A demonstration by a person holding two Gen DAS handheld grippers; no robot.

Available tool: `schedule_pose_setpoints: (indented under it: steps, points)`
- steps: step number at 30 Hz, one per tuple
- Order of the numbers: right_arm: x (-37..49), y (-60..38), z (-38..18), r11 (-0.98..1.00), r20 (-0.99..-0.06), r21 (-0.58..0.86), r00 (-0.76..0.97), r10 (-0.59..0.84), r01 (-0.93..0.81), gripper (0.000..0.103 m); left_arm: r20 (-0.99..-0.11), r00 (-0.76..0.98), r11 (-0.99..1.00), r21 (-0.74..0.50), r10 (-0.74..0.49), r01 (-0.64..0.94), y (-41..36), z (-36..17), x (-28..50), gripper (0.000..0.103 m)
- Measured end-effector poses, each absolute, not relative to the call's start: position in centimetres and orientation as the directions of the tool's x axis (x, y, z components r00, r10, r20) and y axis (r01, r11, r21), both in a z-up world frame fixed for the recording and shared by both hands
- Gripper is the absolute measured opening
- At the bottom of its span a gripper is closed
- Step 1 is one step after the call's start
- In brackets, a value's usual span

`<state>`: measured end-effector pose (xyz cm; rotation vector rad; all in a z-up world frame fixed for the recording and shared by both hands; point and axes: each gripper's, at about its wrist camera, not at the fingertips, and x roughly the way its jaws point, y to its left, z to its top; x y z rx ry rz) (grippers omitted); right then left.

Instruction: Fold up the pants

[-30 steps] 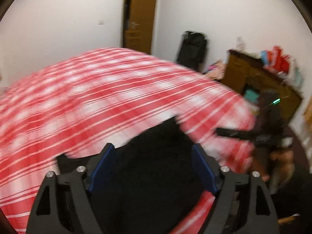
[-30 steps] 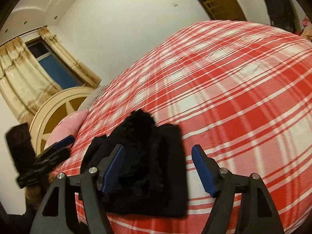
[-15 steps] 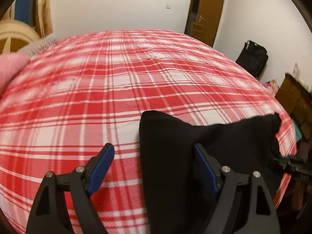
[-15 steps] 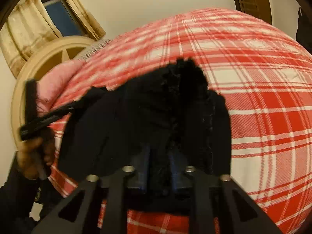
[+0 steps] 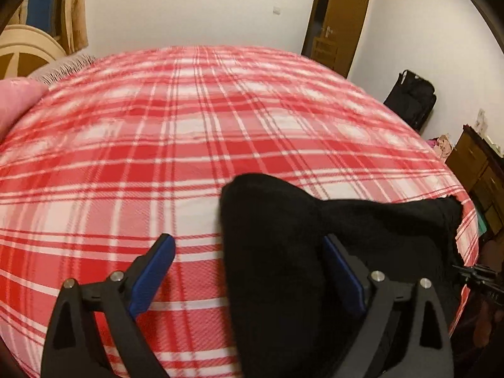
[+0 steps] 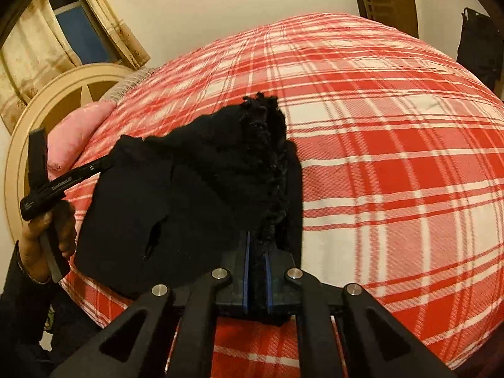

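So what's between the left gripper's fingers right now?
In the left wrist view, the open left gripper has bare plaid bedspread toward its left finger, and black pants bunched against its right finger.

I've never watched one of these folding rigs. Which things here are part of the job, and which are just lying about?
Part of the job:
black pants
right gripper, shut on them
left gripper, open
plaid bed cover, the work surface

Just lying about:
pink pillow
black bag
wooden dresser

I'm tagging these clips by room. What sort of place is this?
Most likely a bedroom: a bed under a red plaid cover, a pink pillow by the round headboard, and a curtained window.
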<state>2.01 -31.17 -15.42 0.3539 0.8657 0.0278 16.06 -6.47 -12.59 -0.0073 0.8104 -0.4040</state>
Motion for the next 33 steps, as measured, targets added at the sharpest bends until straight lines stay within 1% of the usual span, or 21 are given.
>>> schedule_pose_setpoints:
  steps: [2, 3, 4, 5, 6, 7, 9, 10, 11, 12, 13, 15, 16, 17, 19, 23, 25, 28, 30, 33]
  points:
    - [2.1, -31.2, -15.4, 0.942, -0.743, 0.318, 0.645, 0.179, 0.105, 0.008, -0.673, 0.643, 0.922, -0.168, -0.365, 0.348, -5.7, -11.9, 15.4, 0.098]
    - [2.3, -30.9, -15.1, 0.950, -0.748, 0.296, 0.644, 0.162, 0.104, 0.013, -0.662, 0.653, 0.921, -0.165, -0.368, 0.352, -5.5, -11.7, 15.1, 0.100]
    - [2.4, -30.5, -14.5, 0.962, -0.742, 0.249, 0.661, 0.113, 0.116, 0.021, -0.660, 0.661, 0.924, -0.144, -0.357, 0.354, -5.6, -11.8, 14.9, 0.100]
    - [2.4, -30.2, -13.9, 0.971, -0.732, 0.198, 0.679, 0.058, 0.130, 0.026, -0.666, 0.661, 0.925, -0.123, -0.346, 0.361, -5.9, -12.0, 14.9, 0.100]
    - [2.5, -29.5, -12.7, 0.980, -0.706, 0.147, 0.708, 0.010, 0.133, 0.037, -0.673, 0.656, 0.923, -0.106, -0.341, 0.371, -6.2, -12.3, 14.8, 0.100]
    - [2.6, -29.0, -11.8, 0.984, -0.679, 0.131, 0.734, 0.003, 0.118, 0.039, -0.682, 0.649, 0.920, -0.093, -0.337, 0.380, -6.5, -12.6, 14.6, 0.100]
    - [3.0, -27.4, -9.4, 0.991, -0.601, 0.125, 0.798, 0.043, 0.041, 0.041, -0.695, 0.631, 0.913, -0.092, -0.344, 0.396, -7.1, -13.3, 14.2, 0.100]
    - [3.4, -26.4, -8.5, 0.993, -0.566, 0.118, 0.821, 0.076, -0.011, 0.048, -0.697, 0.629, 0.912, -0.092, -0.345, 0.399, -7.2, -13.4, 13.9, 0.100]
    - [3.8, -25.9, -8.1, 0.991, -0.554, 0.124, 0.825, 0.110, -0.049, 0.052, -0.699, 0.627, 0.912, -0.091, -0.345, 0.400, -7.4, -13.5, 13.6, 0.100]
    - [4.9, -25.3, -8.2, 0.982, -0.563, 0.154, 0.808, 0.176, -0.106, 0.057, -0.701, 0.621, 0.910, -0.095, -0.349, 0.404, -7.5, -13.8, 13.4, 0.100]
    - [6.0, -25.1, -8.5, 0.976, -0.584, 0.180, 0.785, 0.206, -0.123, 0.057, -0.702, 0.618, 0.908, -0.098, -0.352, 0.407, -7.6, -13.9, 13.1, 0.100]
    - [8.8, -26.0, -10.8, 0.978, -0.675, 0.204, 0.716, 0.177, -0.049, 0.057, -0.706, 0.616, 0.909, -0.095, -0.348, 0.405, -7.6, -14.2, 12.9, 0.100]
    - [10.0, -26.8, -12.1, 0.978, -0.717, 0.208, 0.680, 0.153, -0.001, 0.055, -0.712, 0.610, 0.908, -0.095, -0.348, 0.407, -7.6, -14.5, 12.8, 0.101]
    - [10.9, -28.5, -14.0, 0.964, -0.741, 0.262, 0.651, 0.168, 0.050, 0.054, -0.716, 0.604, 0.907, -0.098, -0.349, 0.409, -7.6, -14.8, 12.9, 0.103]
    - [11.0, -29.8, -15.2, 0.941, -0.713, 0.334, 0.666, 0.220, 0.047, 0.048, -0.723, 0.592, 0.907, -0.114, -0.356, 0.406, -7.4, -15.5, 13.1, 0.103]
    - [9.9, -30.3, -14.5, 0.928, -0.680, 0.370, 0.692, 0.241, 0.041, 0.049, -0.725, 0.577, 0.905, -0.156, -0.377, 0.396, -6.8, -15.7, 13.2, 0.103]
    - [8.6, -29.9, -13.2, 0.941, -0.672, 0.336, 0.712, 0.203, 0.049, 0.050, -0.720, 0.587, 0.908, -0.150, -0.371, 0.390, -6.6, -15.0, 12.6, 0.103]
    - [5.2, -28.1, -11.7, 0.965, -0.660, 0.261, 0.727, 0.190, -0.016, 0.051, -0.701, 0.605, 0.906, -0.146, -0.378, 0.397, -6.0, -14.1, 11.1, 0.103]
    - [3.4, -26.4, -11.8, 0.979, -0.687, 0.193, 0.705, 0.177, -0.058, 0.052, -0.702, 0.600, 0.902, -0.147, -0.384, 0.406, -5.8, -14.0, 10.4, 0.103]
    - [1.8, -24.6, -14.4, 0.995, -0.752, 0.062, 0.652, 0.094, -0.072, 0.053, -0.719, 0.582, 0.896, -0.131, -0.380, 0.424, -6.3, -14.8, 9.9, 0.103]
